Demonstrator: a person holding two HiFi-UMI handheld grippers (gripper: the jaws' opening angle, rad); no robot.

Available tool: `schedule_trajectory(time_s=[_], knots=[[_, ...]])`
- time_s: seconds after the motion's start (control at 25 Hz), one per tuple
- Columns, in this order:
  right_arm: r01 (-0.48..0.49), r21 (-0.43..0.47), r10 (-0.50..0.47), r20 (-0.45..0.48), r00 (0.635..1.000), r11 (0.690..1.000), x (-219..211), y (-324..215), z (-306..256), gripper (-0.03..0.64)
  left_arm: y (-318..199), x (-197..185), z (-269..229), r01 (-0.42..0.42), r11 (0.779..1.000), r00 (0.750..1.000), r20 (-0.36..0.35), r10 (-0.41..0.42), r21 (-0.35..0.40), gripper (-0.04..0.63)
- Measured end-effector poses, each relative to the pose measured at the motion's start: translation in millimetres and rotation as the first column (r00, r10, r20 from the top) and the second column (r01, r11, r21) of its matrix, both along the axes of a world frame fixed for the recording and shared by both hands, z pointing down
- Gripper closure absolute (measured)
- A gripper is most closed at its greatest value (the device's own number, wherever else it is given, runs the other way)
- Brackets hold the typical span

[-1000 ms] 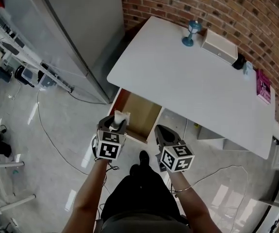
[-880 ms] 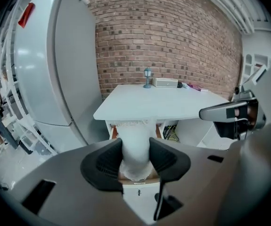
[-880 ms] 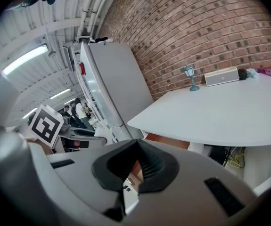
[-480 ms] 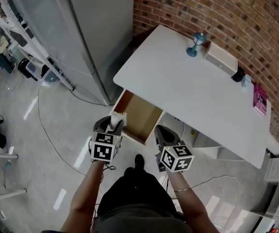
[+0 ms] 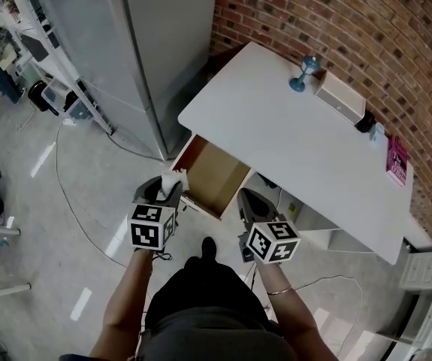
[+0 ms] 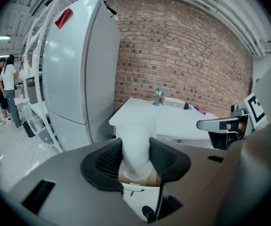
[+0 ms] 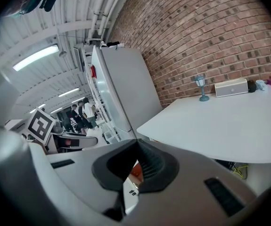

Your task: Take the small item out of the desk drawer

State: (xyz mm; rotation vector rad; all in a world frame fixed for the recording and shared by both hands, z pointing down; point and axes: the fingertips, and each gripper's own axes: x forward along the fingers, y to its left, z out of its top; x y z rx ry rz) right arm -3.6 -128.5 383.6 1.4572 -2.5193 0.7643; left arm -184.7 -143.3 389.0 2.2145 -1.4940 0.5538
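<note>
Your left gripper (image 6: 135, 160) clamps the white item (image 6: 136, 142), out of the open drawer (image 5: 191, 156) at its 1 o'clock. Your right gripper (image 7: 135, 144) is closed and empty. Desk (image 5: 291, 141) beyond, fridge (image 5: 152, 51) at 11 o'clock, goblet (image 5: 303, 74) and box (image 5: 339, 95) at the desk's far edge.

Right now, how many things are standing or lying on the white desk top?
5, all near the brick wall: a blue goblet, a white box, a small black object, a pale blue object and a pink book. Others may hide behind the box.
</note>
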Motion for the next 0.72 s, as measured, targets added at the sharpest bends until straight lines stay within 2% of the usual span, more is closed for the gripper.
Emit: schedule_trajectory(time_s=[0.52, 0.72], knots=[[0.002, 0.049, 0.000, -0.034, 0.999, 0.999, 2, 10, -17, 0.614, 16, -14, -21, 0.062, 0.996, 0.995, -0.077, -0.057, 0.063, 0.413], [-0.005, 0.043, 0.007, -0.038, 0.999, 0.999, 0, 15, -19, 0.614, 22, -20, -25, 0.078, 0.995, 0.992, -0.107, -0.070, 0.064, 0.413]])
